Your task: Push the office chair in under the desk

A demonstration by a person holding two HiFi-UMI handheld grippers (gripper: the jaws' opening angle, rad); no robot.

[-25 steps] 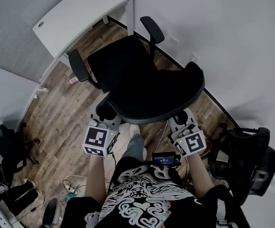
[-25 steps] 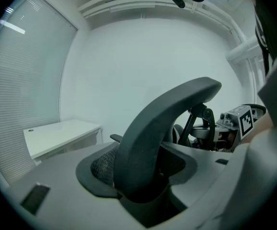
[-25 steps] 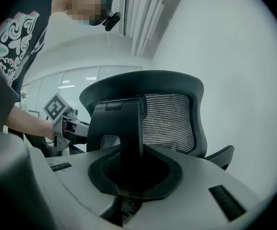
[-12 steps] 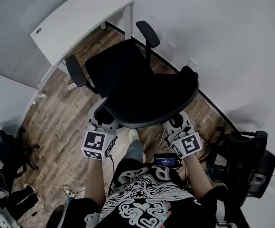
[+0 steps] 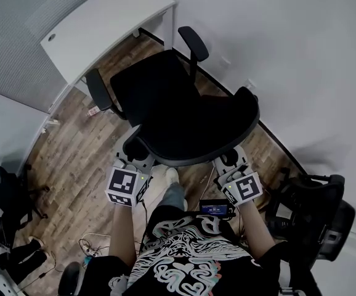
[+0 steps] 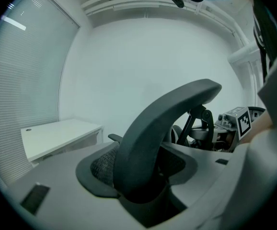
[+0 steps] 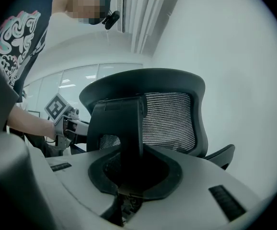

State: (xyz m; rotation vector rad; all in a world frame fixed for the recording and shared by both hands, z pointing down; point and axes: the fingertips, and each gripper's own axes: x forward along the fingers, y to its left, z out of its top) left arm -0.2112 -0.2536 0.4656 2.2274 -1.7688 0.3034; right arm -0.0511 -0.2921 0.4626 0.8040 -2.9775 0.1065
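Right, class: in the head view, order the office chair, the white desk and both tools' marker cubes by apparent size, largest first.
1. office chair
2. white desk, though it stands farther from the camera
3. left tool's marker cube and right tool's marker cube: alike, so tied

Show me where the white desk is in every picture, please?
Head view: the white desk is at the upper left.
Left gripper view: the desk is at the lower left, beyond the jaws.
Right gripper view: not in it.
Shared landmark: the chair backrest, near the middle of all three.
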